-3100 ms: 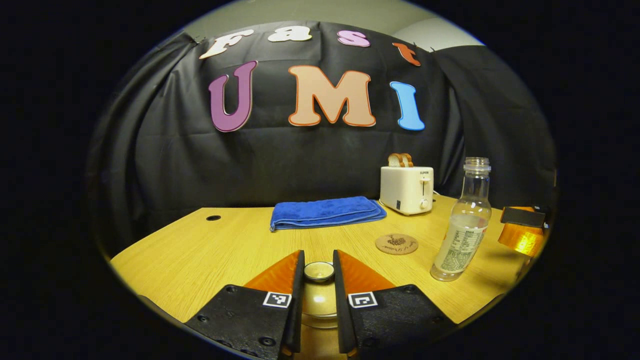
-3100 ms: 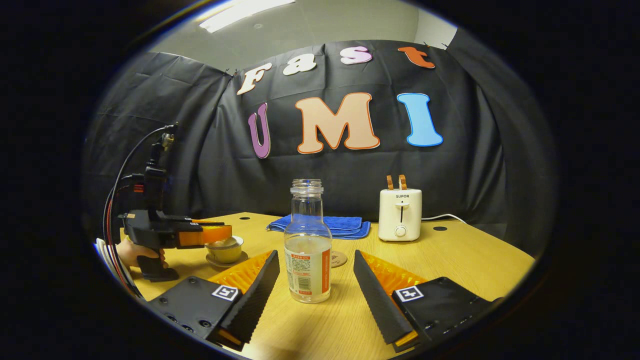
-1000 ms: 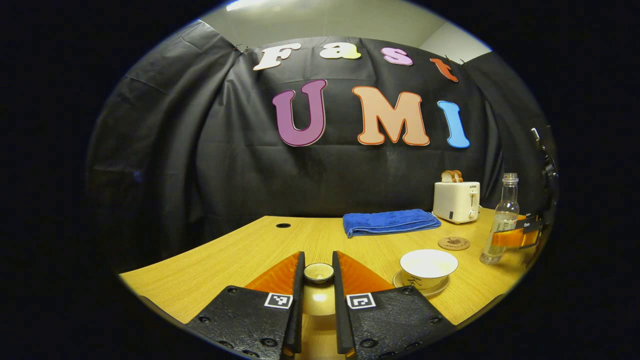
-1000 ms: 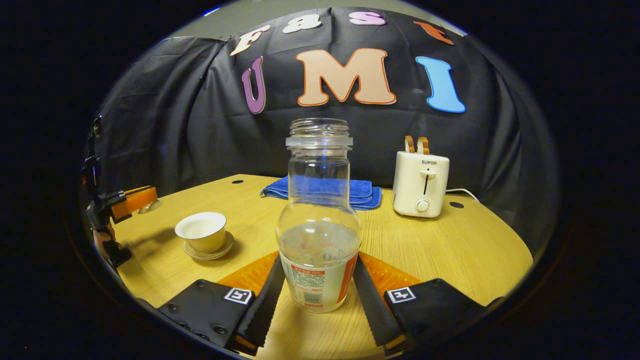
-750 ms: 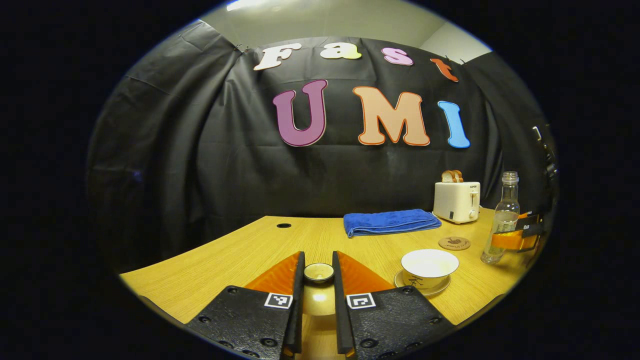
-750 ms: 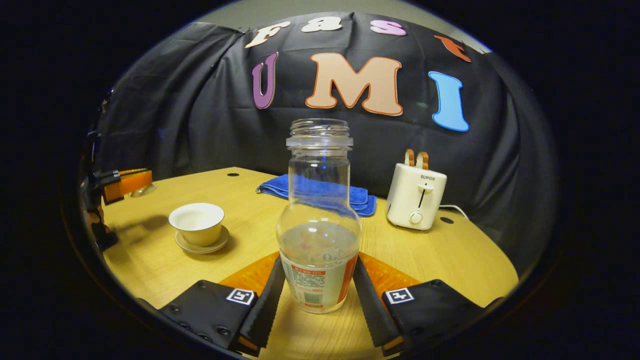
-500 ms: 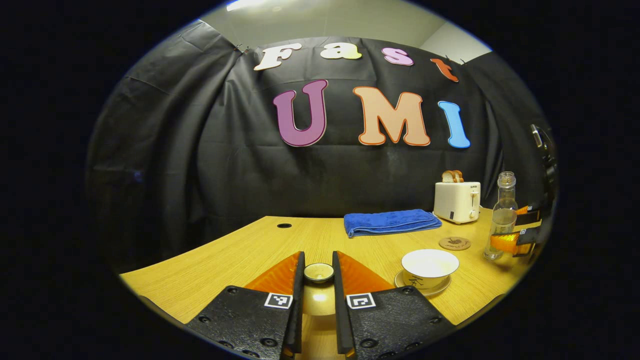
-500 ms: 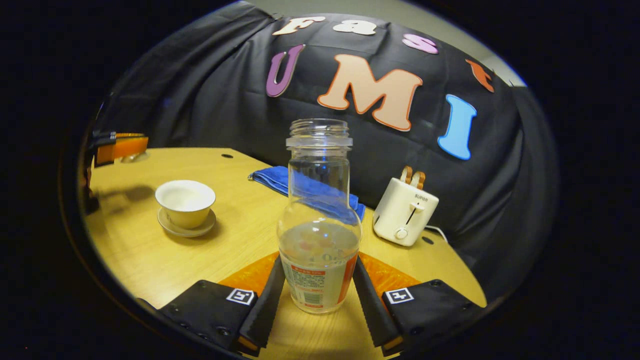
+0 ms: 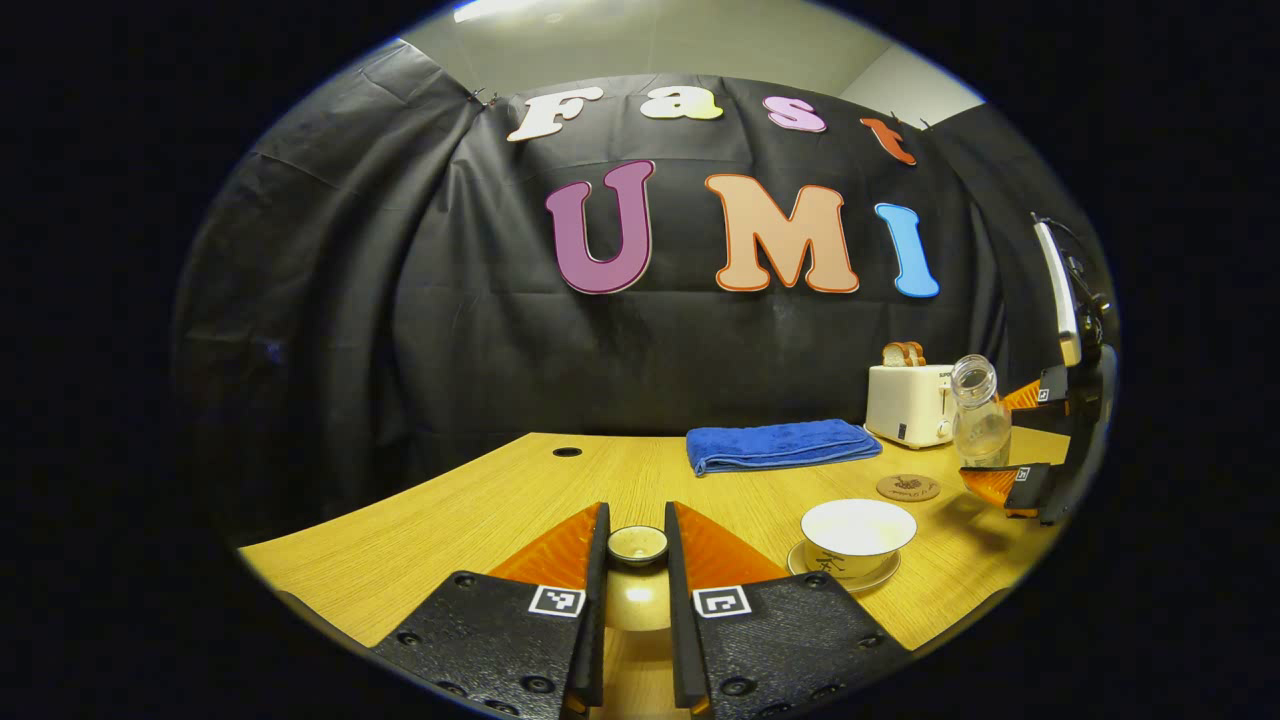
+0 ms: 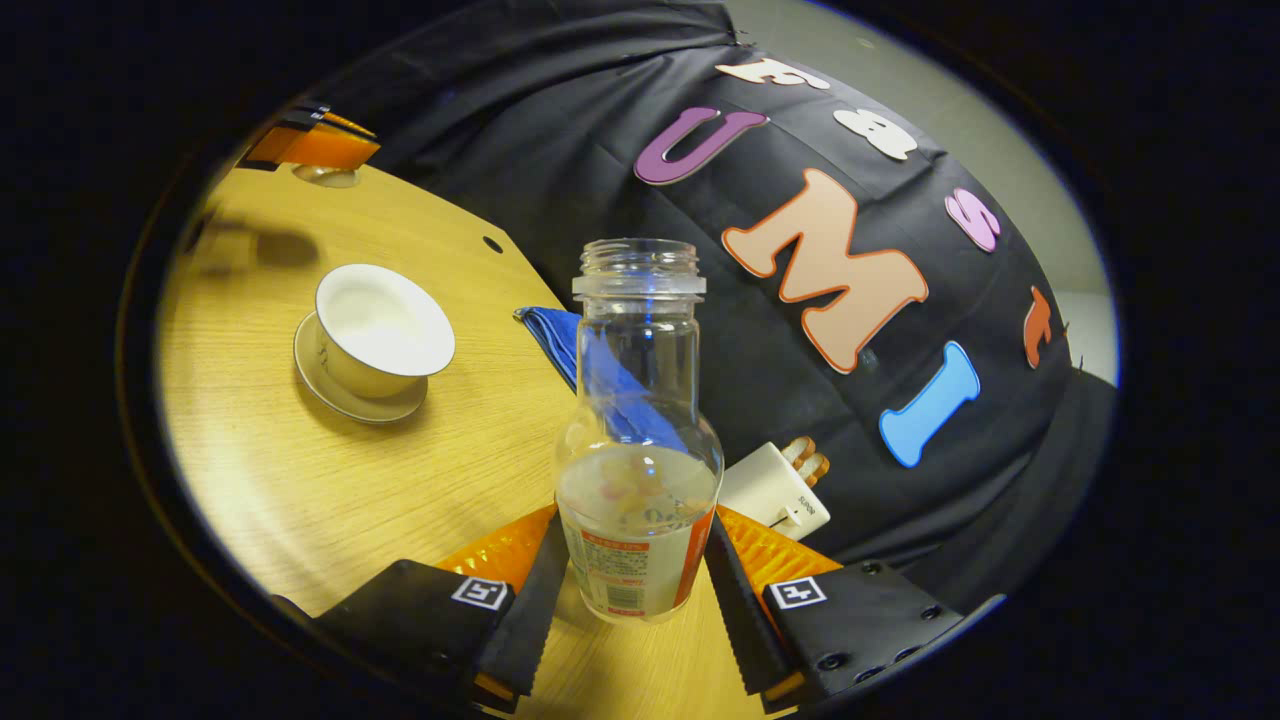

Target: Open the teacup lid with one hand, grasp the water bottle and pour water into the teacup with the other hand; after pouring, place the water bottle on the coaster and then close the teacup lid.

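Pour under way: water bottle [image 10: 638, 470] clamped low on its body in the right gripper [image 10: 635, 590], off the surface [image 10: 260, 480] and tilted toward the open teacup [image 10: 383, 332]. Teacup on its saucer [image 10: 345, 395], left and beyond the bottle's mouth in the right gripper view; just right of the left gripper [image 9: 636, 600] in the left gripper view. Lid [image 9: 637, 545] pinched by its knob in the left gripper, held to the near left, clear of the cup.

To do well: carry the bottle mouth over the cup's centre before tipping further; tilt slowly, since the neck is wide and the water level low, likely to surge late. Keep the squeeze firm; keep the lid aside. Coaster [image 9: 908, 487] waiting just beyond the cup, near the blue towel [image 9: 780, 445] and toaster [image 9: 910, 403].
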{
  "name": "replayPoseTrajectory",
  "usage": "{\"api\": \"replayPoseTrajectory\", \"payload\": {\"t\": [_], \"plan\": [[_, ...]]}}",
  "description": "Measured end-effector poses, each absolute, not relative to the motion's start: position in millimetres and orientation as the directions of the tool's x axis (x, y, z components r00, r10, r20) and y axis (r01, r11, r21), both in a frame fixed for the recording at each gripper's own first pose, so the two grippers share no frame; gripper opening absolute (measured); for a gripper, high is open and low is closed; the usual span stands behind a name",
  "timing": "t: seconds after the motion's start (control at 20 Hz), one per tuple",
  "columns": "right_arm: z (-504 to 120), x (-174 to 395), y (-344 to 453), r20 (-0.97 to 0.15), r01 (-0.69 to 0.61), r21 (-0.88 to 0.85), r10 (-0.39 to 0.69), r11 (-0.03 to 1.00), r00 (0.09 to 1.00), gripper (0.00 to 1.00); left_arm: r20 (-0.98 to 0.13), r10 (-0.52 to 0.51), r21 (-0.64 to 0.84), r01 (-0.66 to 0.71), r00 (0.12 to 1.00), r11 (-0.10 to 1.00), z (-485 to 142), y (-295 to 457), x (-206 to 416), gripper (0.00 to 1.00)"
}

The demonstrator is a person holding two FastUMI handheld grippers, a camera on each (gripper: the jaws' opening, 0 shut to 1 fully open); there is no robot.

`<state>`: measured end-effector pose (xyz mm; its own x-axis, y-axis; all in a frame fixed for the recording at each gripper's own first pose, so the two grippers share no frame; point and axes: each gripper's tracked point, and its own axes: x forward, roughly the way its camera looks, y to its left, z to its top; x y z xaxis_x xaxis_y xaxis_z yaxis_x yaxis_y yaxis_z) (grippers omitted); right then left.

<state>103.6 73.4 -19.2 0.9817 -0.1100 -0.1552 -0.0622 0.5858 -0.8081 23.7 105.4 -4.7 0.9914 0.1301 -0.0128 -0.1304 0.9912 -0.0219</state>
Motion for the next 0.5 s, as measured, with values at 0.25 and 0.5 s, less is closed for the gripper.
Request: {"api": "replayPoseTrajectory", "payload": {"t": [0.25,0.5], "plan": [[-23,110,94,-0.143,-0.095,-0.902,-0.084,0.421,0.986,0.79,-0.016,0.138,-0.022,-0.138,0.990,0.990,-6,107,23,0.24],[-36,112,106,-0.150,-0.128,-0.957,-0.066,0.259,0.987,0.78,-0.015,0.129,-0.023,-0.129,0.992,0.991,-4,105,25,0.24]]}}
